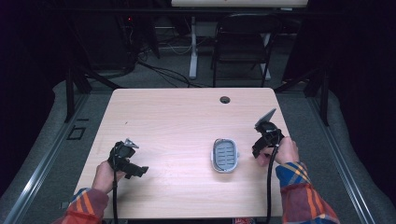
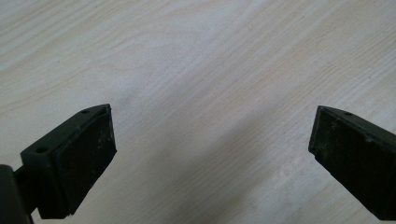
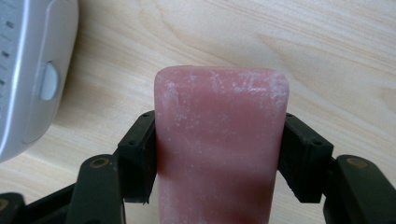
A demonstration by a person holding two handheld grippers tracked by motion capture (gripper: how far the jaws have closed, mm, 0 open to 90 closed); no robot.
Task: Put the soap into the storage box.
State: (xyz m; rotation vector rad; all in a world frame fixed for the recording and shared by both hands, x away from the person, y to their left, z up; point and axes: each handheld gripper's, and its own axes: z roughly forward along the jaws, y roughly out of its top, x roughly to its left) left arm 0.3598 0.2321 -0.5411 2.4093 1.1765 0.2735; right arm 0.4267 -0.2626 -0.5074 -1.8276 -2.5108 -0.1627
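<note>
We hold the pink soap bar [image 3: 220,140] pinched in our right claw [image 3: 219,154], long axis running out along the jaws. The grey soap dish [image 1: 225,155] lies just left of it on the desk [image 1: 177,121], nearer this hand. Our left claw [image 2: 210,154] hangs spread and empty, well apart.

A pale wood-grain worktop [image 1: 177,116] with a small round grommet hole [image 1: 225,99] near its far edge; behind it a dark folding chair [image 1: 243,44] on grey carpet [image 1: 163,77]; black cables [image 1: 159,70] trail there.
</note>
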